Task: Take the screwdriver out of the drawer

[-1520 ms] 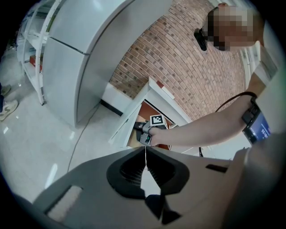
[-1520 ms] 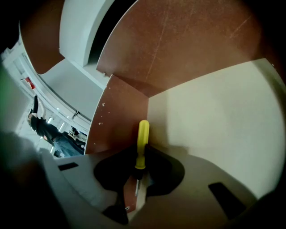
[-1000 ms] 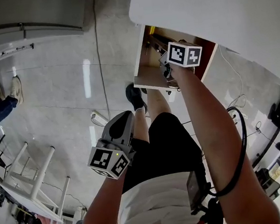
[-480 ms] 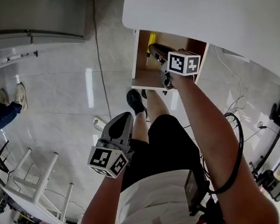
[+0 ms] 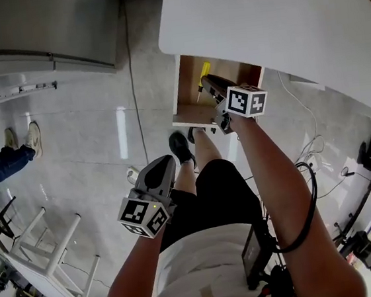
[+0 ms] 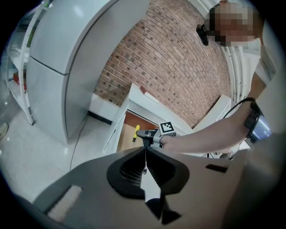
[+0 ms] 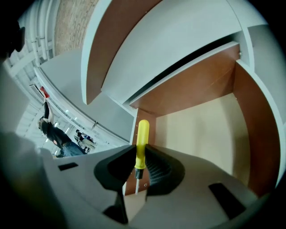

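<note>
A yellow-handled screwdriver (image 5: 203, 71) (image 7: 142, 138) is clamped between the pads of my right gripper (image 5: 208, 82) (image 7: 140, 163). Its handle points up and its thin shaft hangs down. It hangs over the open wooden drawer (image 5: 188, 114) (image 7: 210, 120) under the white table. The left gripper view shows the same screwdriver (image 6: 136, 133) far off at the drawer (image 6: 126, 136). My left gripper (image 5: 163, 163) (image 6: 145, 154) hangs low by the person's thigh, well away from the drawer. Its jaws meet with nothing between them.
The white tabletop (image 5: 277, 14) overhangs the drawer. A grey cabinet (image 5: 39, 28) stands at the upper left, a white stool frame (image 5: 46, 243) at the lower left. Cables (image 5: 308, 140) trail on the tiled floor at the right. Another person's shoes (image 5: 21, 138) show at the left.
My right gripper has lifted the screwdriver up off the drawer floor, so its yellow handle now shows. My left gripper has risen a little.
</note>
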Demonstrator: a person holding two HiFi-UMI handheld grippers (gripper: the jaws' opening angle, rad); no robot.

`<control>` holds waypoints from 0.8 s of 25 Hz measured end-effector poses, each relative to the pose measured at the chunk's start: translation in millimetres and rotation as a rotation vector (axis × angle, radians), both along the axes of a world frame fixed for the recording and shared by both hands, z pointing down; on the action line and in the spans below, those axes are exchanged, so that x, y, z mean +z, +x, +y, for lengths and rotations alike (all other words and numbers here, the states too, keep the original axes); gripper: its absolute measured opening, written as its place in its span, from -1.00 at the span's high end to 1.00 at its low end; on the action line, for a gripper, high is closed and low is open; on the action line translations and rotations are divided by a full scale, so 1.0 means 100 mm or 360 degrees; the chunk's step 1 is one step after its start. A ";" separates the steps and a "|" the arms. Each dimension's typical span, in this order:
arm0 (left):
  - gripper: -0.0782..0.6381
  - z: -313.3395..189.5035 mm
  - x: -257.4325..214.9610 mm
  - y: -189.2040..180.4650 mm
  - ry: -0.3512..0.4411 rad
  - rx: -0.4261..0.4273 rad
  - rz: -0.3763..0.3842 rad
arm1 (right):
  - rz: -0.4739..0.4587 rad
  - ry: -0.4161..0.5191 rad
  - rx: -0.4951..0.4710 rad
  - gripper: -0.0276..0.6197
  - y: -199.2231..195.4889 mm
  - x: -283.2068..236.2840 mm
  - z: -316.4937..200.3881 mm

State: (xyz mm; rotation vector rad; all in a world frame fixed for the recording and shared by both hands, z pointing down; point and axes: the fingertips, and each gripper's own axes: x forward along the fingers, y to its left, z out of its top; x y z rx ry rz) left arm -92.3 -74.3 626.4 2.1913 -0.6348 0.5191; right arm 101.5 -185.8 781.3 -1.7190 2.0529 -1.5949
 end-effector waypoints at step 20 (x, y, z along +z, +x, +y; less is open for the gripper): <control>0.76 0.03 -0.57 0.02 0.0140 0.0080 0.0019 | -0.0042 0.0091 0.0171 0.75 0.19 -0.80 0.53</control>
